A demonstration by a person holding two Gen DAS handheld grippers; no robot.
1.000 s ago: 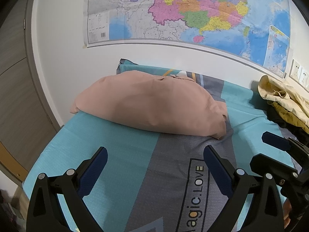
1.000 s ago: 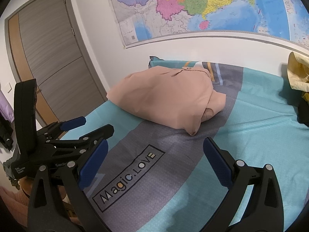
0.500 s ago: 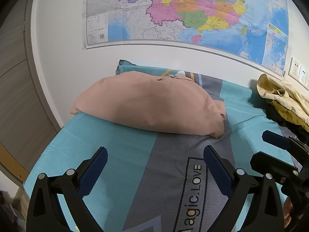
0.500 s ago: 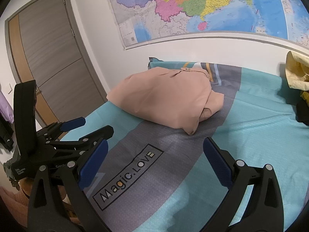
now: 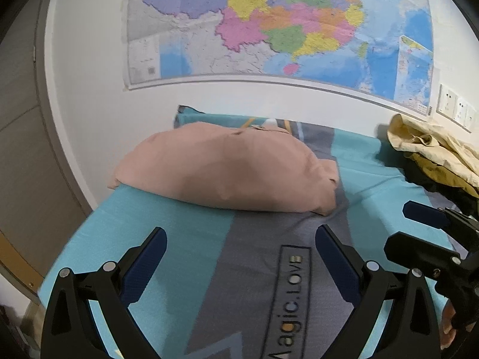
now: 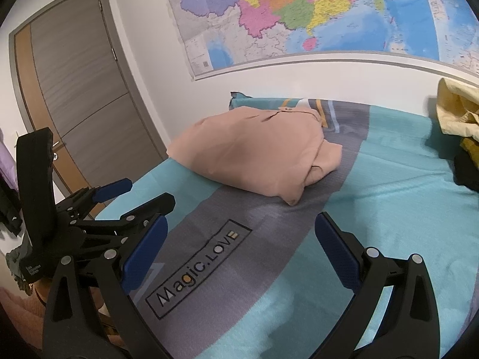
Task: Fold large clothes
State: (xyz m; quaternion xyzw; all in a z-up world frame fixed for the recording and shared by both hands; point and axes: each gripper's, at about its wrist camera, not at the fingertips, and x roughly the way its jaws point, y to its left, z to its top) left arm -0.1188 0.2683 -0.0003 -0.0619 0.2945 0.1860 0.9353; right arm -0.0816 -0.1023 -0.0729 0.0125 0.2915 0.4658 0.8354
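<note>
Soft, even room light is falling from overhead, leaving only faint shadows lying under the folded pink garment [image 5: 227,173] on the bed [image 5: 167,233]. The fisheye lenses are bending the wall map [image 6: 323,9] and the door [image 6: 80,89] into curves, with black vignetting creeping into the corners. Everything is looking slightly soft and blurred, especially toward the edges.

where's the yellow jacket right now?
The yellow jacket lies crumpled at the bed's far right edge by the wall, right of the folded pink garment.
</note>
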